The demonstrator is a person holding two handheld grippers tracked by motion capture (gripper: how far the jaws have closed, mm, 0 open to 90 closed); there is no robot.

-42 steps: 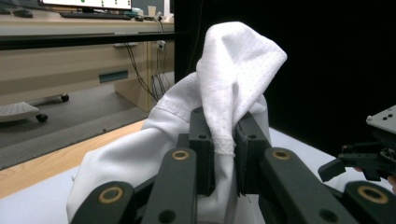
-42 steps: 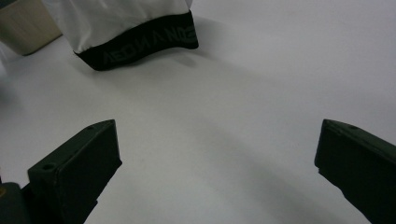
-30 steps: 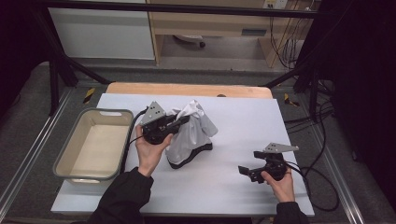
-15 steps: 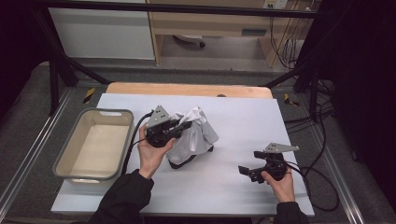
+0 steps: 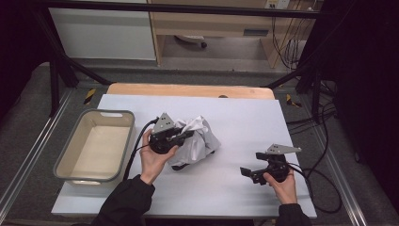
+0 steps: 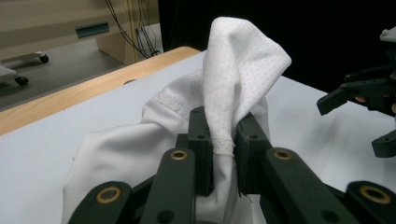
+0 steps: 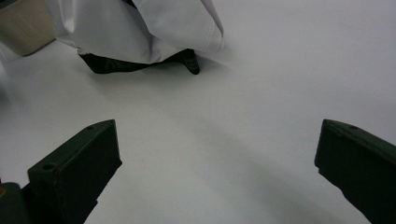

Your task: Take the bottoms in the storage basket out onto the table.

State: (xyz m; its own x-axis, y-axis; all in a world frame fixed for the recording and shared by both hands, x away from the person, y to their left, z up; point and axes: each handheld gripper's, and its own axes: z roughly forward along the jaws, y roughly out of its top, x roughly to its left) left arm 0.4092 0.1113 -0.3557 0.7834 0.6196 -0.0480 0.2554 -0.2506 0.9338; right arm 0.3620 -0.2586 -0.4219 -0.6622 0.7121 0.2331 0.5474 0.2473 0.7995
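I'm pinching a fold of the white cloth [image 6: 243, 70] tight in my left gripper [image 5: 184, 135] near the middle of the table [image 5: 244, 117], just right of the bin [image 5: 70, 155], while my right gripper [image 5: 248, 174] is hovering wide open, well apart.

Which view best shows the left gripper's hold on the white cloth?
The left gripper view: the white cloth sits pinched between the left gripper jaws. The high view shows it small; the right gripper view shows its lower edge.

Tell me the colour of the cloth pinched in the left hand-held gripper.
White cloth; clearest in the left gripper view.
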